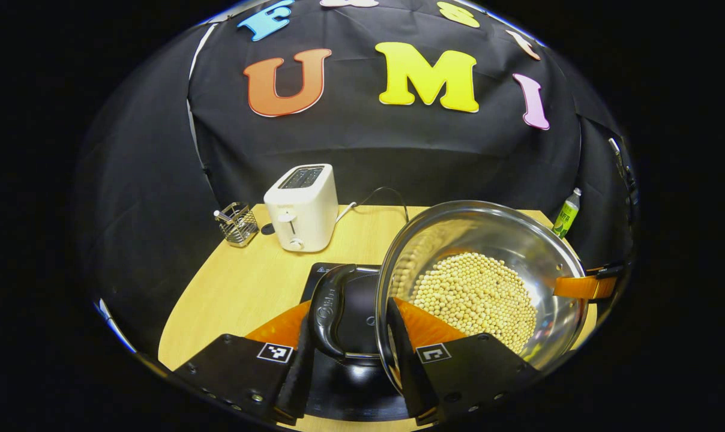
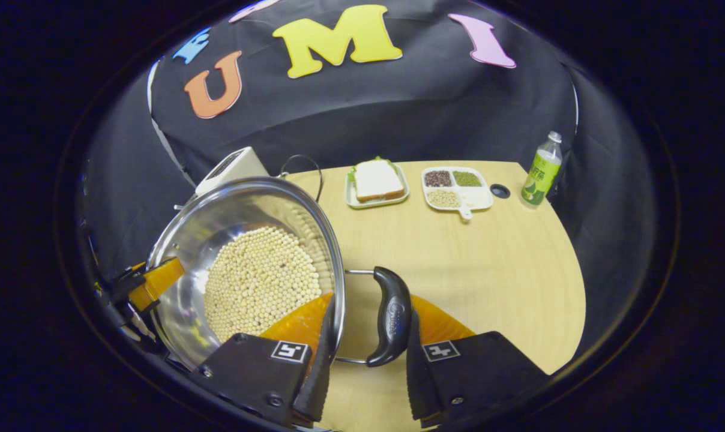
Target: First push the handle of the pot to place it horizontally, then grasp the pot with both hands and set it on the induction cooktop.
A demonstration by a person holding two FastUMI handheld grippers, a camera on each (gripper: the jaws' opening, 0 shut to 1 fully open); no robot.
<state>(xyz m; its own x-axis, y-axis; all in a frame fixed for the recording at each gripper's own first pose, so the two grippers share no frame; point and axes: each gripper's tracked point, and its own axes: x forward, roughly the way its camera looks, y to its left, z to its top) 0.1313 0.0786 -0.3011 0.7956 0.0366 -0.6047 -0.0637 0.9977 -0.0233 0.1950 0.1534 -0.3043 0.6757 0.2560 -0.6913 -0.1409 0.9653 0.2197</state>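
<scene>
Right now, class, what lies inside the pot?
The pot holds a heap of pale round beans spread over its floor. Bare steel wall shows above them; the bottom beneath the heap is covered.

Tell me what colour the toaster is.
White; the toaster shows best in the left gripper view.

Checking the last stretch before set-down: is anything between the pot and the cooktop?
Nothing visible. The pot of beans, gripped at both handles, hangs partly over the black cooktop, whose visible surface is bare. The toaster stands behind it, out of the way.
</scene>
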